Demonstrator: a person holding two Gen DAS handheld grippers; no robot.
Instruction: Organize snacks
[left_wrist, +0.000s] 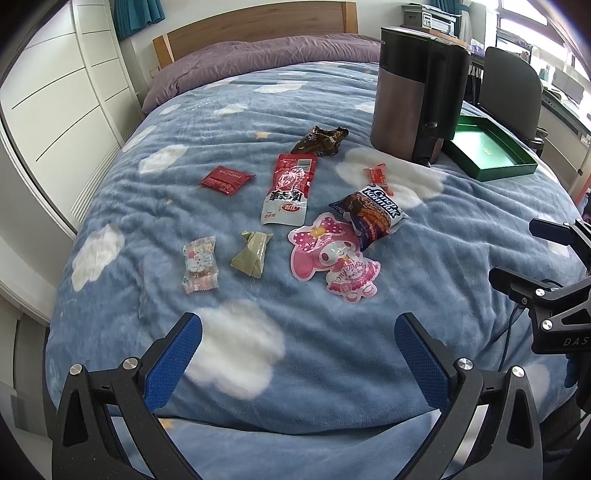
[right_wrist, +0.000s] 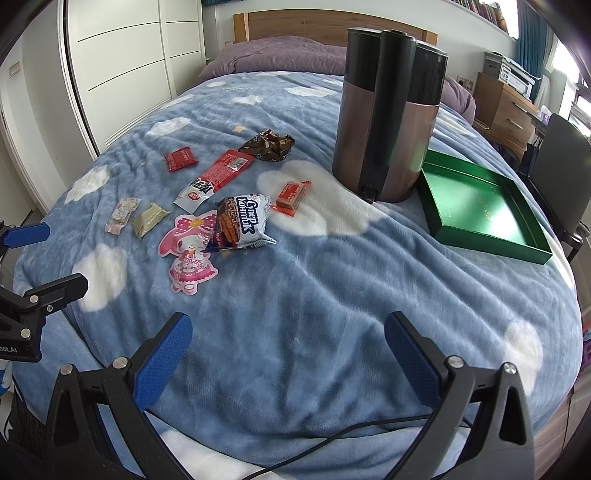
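Nothing collected yet, judging by the bare green cardboard tray.

Left to right across the blue cloud-print fleece blanket: left gripper spread wide, grasping nothing, hovering low at the near edge; pastel cartoon-print candy wrapper; small flat red sachet; olive-green folded packet; long red-and-white pouch with Chinese characters, too small to read; crumpled brown foil wrapper; pink die-cut character pouch lettered "My Melody"; blue-and-white bag with Cyrillic print, seemingly "Супер Контик", overlapping that pouch's edge; little orange-red wrapped bar; tall bronze-and-black appliance; then the tray touching its base. Right gripper likewise released, holding nothing, over bare blanket.

Probably best: right side to the orange bar first, nearest the tray; pinch across the narrow width, press lightly into the soft fleece, lift clear, swing around the appliance. Overlapping bag off before the pink pouch.
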